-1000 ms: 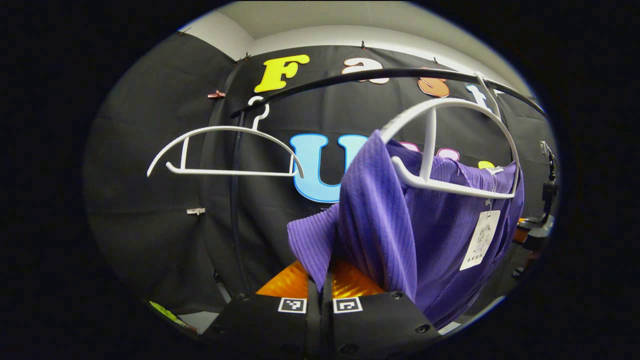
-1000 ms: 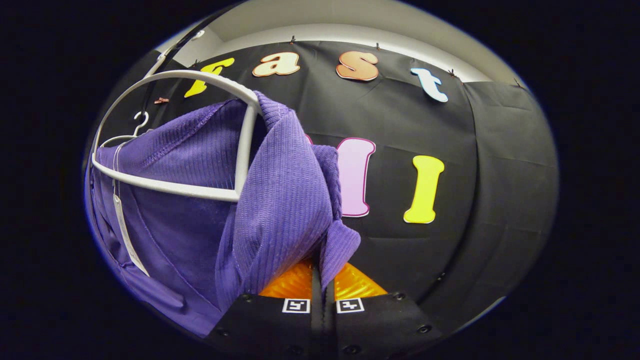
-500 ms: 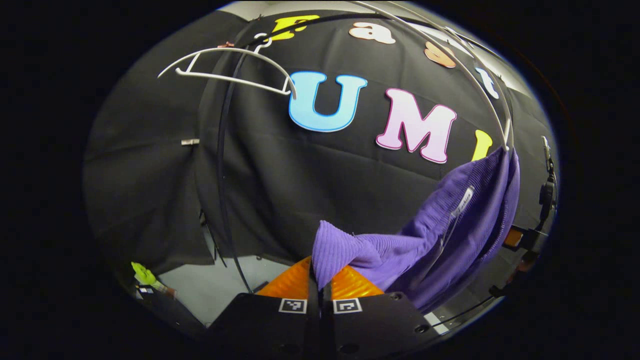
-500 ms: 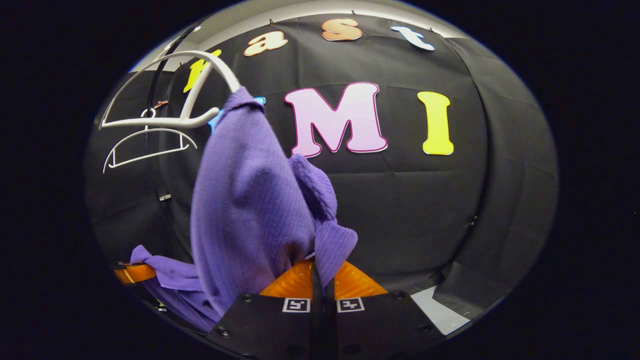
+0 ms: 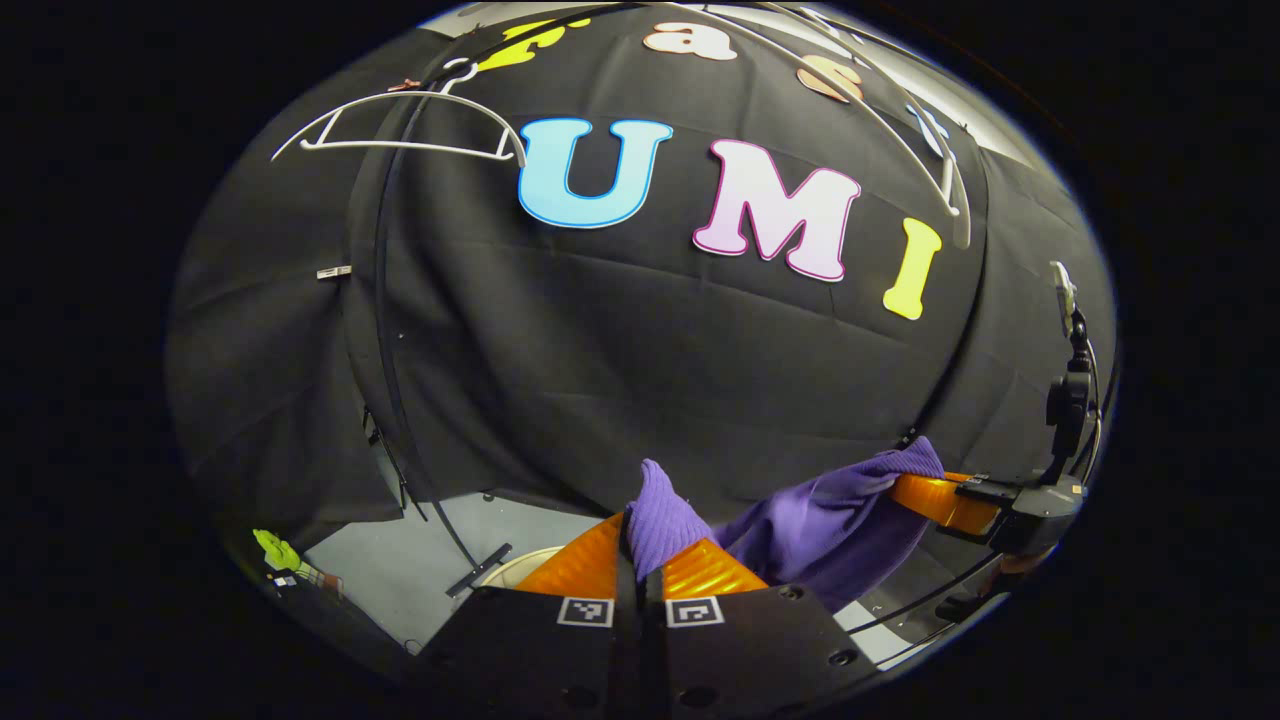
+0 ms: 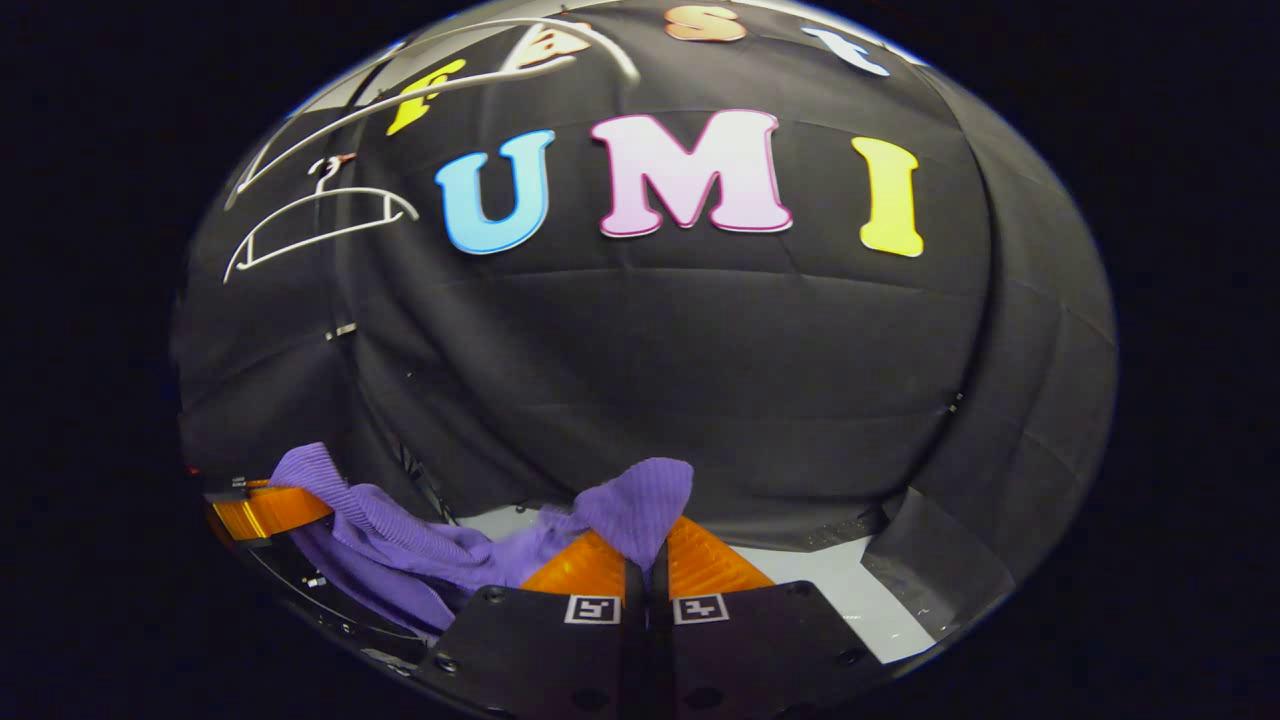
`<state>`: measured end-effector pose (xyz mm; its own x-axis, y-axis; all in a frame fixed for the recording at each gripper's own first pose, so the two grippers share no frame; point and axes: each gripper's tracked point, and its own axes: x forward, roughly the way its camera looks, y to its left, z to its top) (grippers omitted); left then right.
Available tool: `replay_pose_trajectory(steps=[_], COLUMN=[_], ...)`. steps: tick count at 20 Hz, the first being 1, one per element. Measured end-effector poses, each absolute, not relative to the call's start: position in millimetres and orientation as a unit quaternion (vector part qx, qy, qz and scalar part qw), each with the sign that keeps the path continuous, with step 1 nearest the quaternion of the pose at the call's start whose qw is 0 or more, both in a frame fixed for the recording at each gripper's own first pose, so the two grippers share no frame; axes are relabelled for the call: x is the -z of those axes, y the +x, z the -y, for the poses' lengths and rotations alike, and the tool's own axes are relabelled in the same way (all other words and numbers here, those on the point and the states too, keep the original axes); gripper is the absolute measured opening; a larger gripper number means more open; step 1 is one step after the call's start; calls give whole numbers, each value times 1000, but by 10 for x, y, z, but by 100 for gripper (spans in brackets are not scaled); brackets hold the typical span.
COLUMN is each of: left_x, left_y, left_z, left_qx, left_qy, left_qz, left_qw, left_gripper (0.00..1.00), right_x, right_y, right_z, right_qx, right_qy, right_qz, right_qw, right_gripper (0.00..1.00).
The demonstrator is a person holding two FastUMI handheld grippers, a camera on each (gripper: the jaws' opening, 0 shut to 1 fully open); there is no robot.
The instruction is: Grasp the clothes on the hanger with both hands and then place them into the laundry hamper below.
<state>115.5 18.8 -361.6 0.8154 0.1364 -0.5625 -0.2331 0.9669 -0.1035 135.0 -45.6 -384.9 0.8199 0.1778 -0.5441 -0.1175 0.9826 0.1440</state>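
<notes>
left gripper view: my left claw (image 5: 640, 550) and right claw (image 6: 645, 550) both pinch the purple ribbed knit garment (image 5: 820, 520); cream hamper rim (image 5: 510, 566) mostly hidden.

Right claw (image 6: 642, 560) pinching purple garment (image 6: 420, 535); left claw (image 6: 262, 510) gripping other end.
</notes>
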Motion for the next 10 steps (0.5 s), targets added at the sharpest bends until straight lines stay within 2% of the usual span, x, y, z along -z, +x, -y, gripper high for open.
replay_pose_trajectory(steps=[6, 10], left_x=[3360, 3054], left_y=[987, 1080], left_z=[-429, -354], left_qx=[-123, -104], left_qy=[-86, -93], left_qz=[-275, -254], left_qw=[950, 957], left_gripper=[5, 5], right_x=[3393, 2995], right_y=[1408, 1389], right_z=[-65, -766], right_qx=[-144, -233], right_qy=[82, 90], right_qz=[-274, -250], right_qw=[947, 936], right_gripper=[5, 5])
